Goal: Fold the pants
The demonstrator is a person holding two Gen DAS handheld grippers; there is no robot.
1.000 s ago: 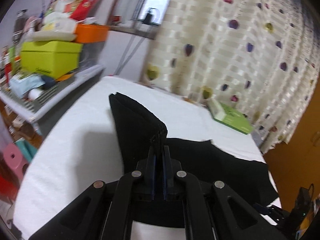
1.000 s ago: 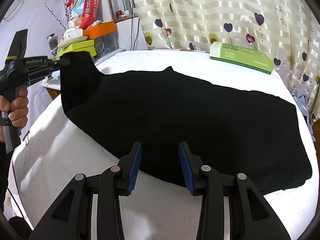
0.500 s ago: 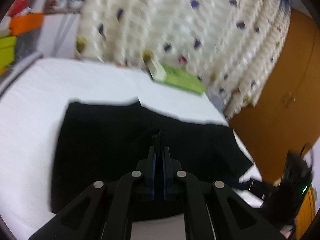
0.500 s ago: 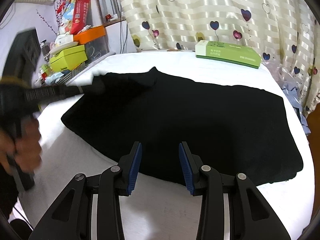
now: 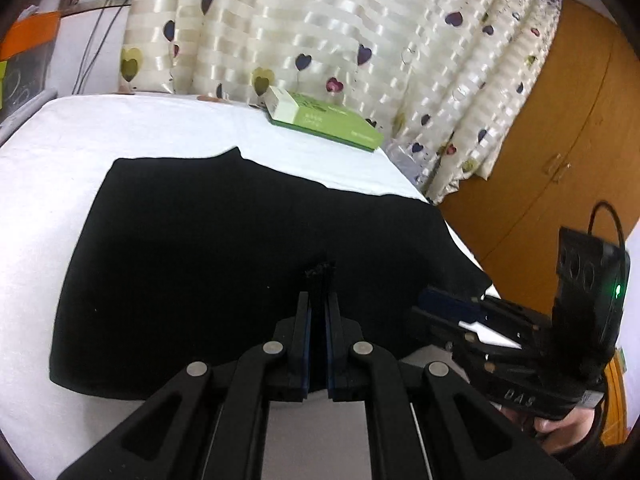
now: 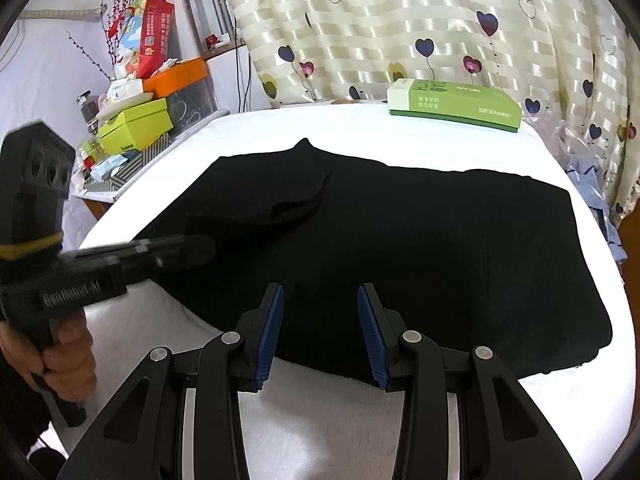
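Black pants lie spread across a white-covered surface, folded over into a broad dark slab with a small peak at the far edge. The green box sits beyond them, well apart, near the curtain. A pinch of the black cloth stands bunched between the closed jaws of the left gripper, raising a soft ridge in the upper layer on the side away from the green box.
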